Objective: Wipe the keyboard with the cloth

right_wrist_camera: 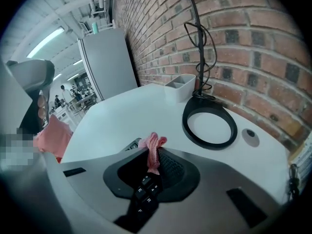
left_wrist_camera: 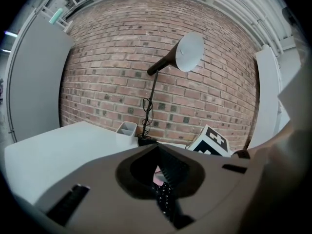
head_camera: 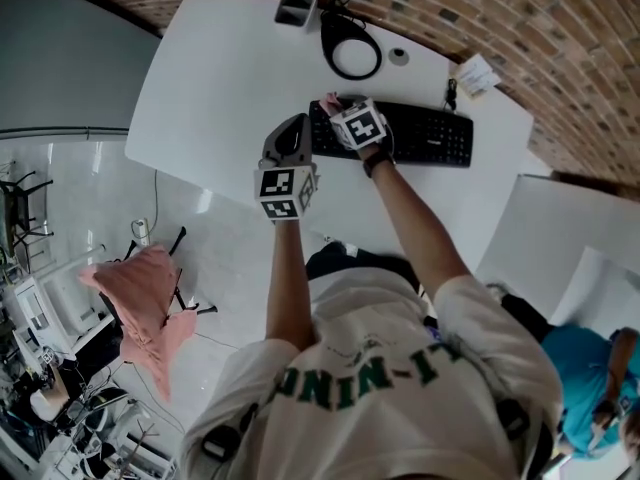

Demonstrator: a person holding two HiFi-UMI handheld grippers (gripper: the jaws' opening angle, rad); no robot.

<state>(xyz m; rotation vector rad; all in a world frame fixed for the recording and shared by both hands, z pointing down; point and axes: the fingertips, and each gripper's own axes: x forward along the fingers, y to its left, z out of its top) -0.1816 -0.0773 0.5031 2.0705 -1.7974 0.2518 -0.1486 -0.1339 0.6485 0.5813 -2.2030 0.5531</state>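
The black keyboard (head_camera: 420, 135) lies on the white table (head_camera: 220, 88), near its right end. My right gripper (head_camera: 343, 116) is over the keyboard's left end, shut on a small pink cloth (head_camera: 330, 100). In the right gripper view the cloth (right_wrist_camera: 152, 150) hangs pinched between the jaws of the right gripper (right_wrist_camera: 153, 162), just above the letter keys (right_wrist_camera: 145, 196). My left gripper (head_camera: 288, 148) hovers left of the keyboard with its jaws together and nothing in them. The left gripper view shows the left gripper (left_wrist_camera: 158, 172), keys (left_wrist_camera: 165, 199) and the right gripper's marker cube (left_wrist_camera: 210, 143).
A desk lamp's ring base (head_camera: 353, 56) and a grey pen holder (head_camera: 296, 6) stand behind the keyboard, with a small disc (head_camera: 399, 56) and a paper note (head_camera: 475, 73) near the brick wall. Another white table (head_camera: 570, 228) and a seated person (head_camera: 590, 368) are at the right.
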